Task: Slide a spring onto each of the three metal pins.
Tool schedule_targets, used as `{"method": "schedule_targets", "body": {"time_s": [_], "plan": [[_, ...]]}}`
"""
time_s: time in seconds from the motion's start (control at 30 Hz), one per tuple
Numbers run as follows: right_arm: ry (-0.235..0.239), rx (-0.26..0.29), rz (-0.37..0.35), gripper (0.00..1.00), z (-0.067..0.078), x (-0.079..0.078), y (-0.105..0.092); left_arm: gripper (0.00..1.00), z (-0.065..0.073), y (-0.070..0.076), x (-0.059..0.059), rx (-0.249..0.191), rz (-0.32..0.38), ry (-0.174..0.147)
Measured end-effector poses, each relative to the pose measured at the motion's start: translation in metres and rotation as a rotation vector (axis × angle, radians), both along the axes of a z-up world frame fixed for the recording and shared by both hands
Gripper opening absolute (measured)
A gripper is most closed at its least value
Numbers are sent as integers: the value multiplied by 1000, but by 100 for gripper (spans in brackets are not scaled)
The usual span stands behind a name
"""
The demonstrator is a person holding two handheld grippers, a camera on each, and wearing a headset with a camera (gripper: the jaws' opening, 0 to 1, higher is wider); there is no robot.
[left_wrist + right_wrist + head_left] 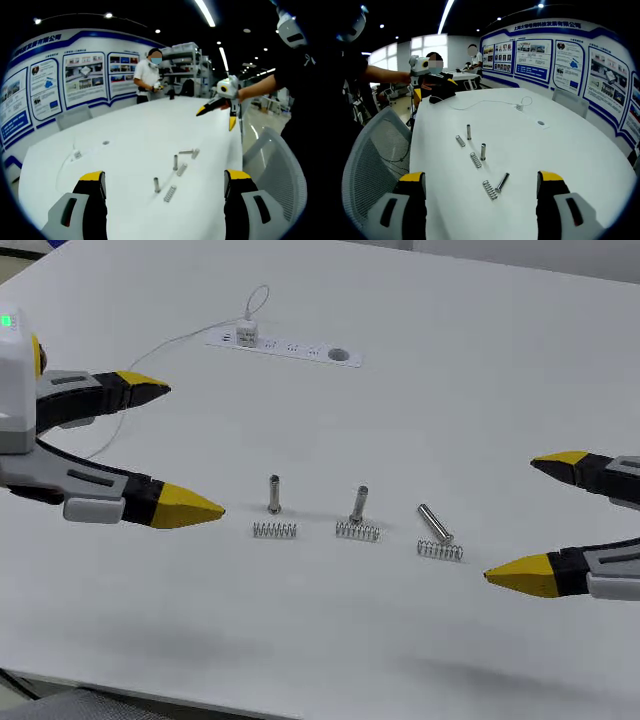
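Three metal pins are on the white table: the left pin point(274, 493) and the middle pin point(359, 503) stand upright, the right pin point(434, 524) lies on its side. A loose spring lies in front of each: left spring point(275, 530), middle spring point(357, 531), right spring point(440, 551). My left gripper point(196, 450) hovers open to the left of them, nothing between its jaws. My right gripper point(527, 521) hovers open at the right edge, empty. In the right gripper view the lying pin point(501, 182) and its spring point(489, 190) are closest; in the left gripper view the nearest upright pin point(156, 184) and spring point(170, 193) are.
A white power strip point(285, 345) with a plugged adapter and a thin cable point(150, 350) lies at the back of the table point(420, 420). A grey mesh chair point(375, 160) stands by the table's edge. A person point(149, 75) stands at the far end.
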State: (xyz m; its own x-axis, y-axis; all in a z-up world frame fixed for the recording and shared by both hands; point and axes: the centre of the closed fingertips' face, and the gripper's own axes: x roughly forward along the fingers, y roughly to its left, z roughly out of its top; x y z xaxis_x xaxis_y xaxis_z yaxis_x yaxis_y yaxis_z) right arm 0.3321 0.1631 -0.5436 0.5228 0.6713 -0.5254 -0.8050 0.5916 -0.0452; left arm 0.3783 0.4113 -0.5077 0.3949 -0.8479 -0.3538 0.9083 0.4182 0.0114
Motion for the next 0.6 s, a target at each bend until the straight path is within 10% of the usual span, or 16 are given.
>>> {"method": "schedule_targets", "body": {"time_s": [0.6], "plan": [[11, 41, -45, 92, -2, 7, 4, 100, -1, -3, 4, -12, -18, 6]]}}
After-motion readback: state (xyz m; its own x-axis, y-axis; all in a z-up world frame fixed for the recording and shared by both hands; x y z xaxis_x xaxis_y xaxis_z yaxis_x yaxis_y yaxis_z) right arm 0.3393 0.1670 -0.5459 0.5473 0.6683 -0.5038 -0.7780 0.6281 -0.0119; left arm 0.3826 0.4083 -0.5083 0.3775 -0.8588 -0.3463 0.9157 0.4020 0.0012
